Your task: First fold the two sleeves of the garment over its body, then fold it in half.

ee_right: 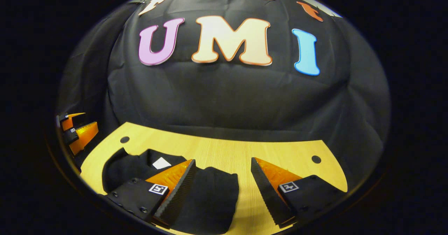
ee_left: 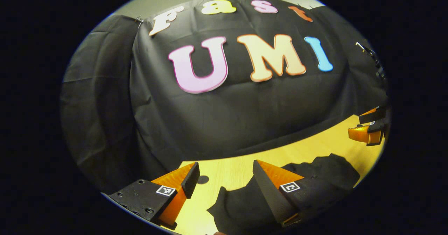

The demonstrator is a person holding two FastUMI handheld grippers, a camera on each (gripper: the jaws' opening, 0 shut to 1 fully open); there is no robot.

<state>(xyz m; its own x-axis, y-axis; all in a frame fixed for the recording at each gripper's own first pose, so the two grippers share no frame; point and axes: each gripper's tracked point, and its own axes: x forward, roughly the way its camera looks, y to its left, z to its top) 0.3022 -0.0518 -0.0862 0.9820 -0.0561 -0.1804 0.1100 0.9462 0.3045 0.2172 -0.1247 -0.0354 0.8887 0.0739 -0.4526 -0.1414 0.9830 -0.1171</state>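
Below the open right gripper, the garment lies on the table.

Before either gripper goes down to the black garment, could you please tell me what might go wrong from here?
1. The black garment lies bunched on the wooden table, so its sleeves are hard to make out; a gripper may pinch the wrong layer.
2. Both the left gripper and the right gripper are open above the table, so a shallow grasp could slip off the cloth.
3. The garment reaches near the table's front edge; pulling could drag it off.
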